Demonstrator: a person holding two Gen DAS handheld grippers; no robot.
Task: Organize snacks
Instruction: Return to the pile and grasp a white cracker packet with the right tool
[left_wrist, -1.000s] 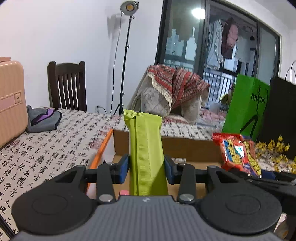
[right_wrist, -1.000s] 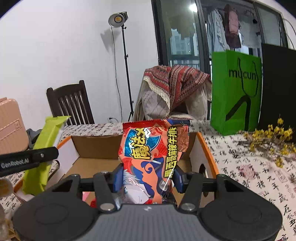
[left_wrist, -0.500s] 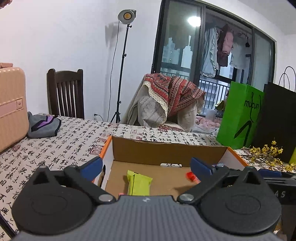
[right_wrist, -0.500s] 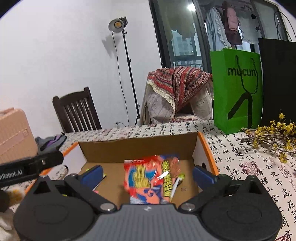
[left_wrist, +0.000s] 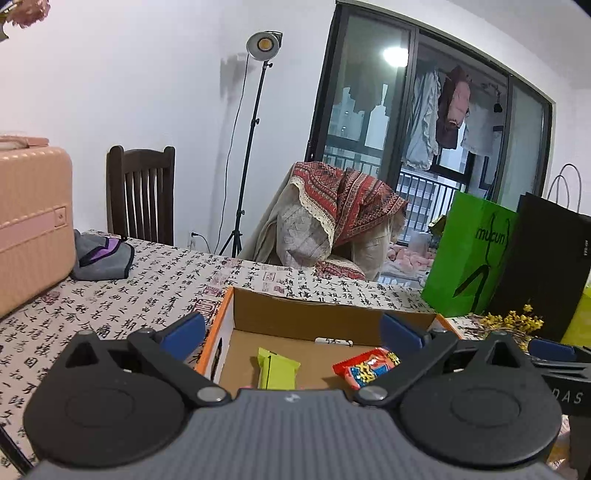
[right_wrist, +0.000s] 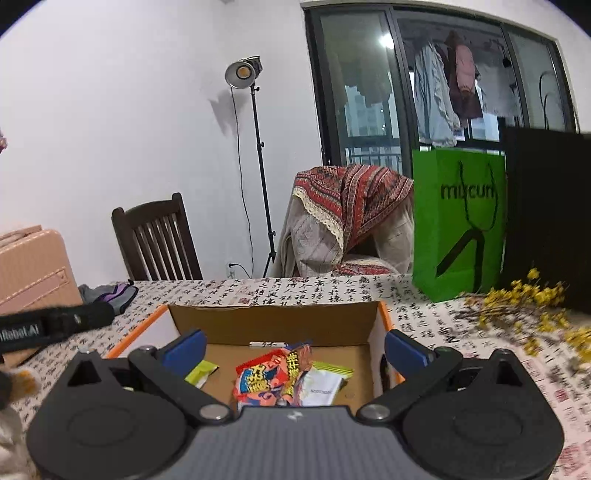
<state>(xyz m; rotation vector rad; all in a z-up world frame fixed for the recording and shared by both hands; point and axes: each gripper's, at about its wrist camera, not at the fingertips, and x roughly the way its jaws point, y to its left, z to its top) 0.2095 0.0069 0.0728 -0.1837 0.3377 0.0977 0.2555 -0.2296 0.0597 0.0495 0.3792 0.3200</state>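
The left gripper (left_wrist: 291, 334) stands wide apart, its blue pads (left_wrist: 183, 331) well clear of anything, and nothing sits between them. It looks down over the near edge of the box (left_wrist: 321, 314), a sensible place from which to let a packet fall inside rather than onto the cloth. Just beyond it, on the box floor, the green packet (left_wrist: 275, 369) lies flat towards the left wall, and the red packet (left_wrist: 365, 367) lies to its right, the two apart.

The right gripper (right_wrist: 293, 349) is likewise spread to its full width and empty. It too faces the open top of the box (right_wrist: 273, 319) from the near side. Below it the red packet (right_wrist: 271, 376) rests crumpled in the middle of the floor, touching a white and green packet (right_wrist: 325, 384) on its right; the green packet (right_wrist: 201, 373) shows only as a corner behind the left pad. All the snacks seen here are inside the box, none in a grip, so this drop looks finished and both grippers are free for the next items.

The box sits on a table under a printed cloth (left_wrist: 122, 306), open side up, which makes loose dropping workable. Farther out stand a green bag (right_wrist: 458, 221) and yellow flowers (right_wrist: 528, 295) on the right, and a pink case (left_wrist: 31, 221) on the left. No further snacks show on the cloth in either view.
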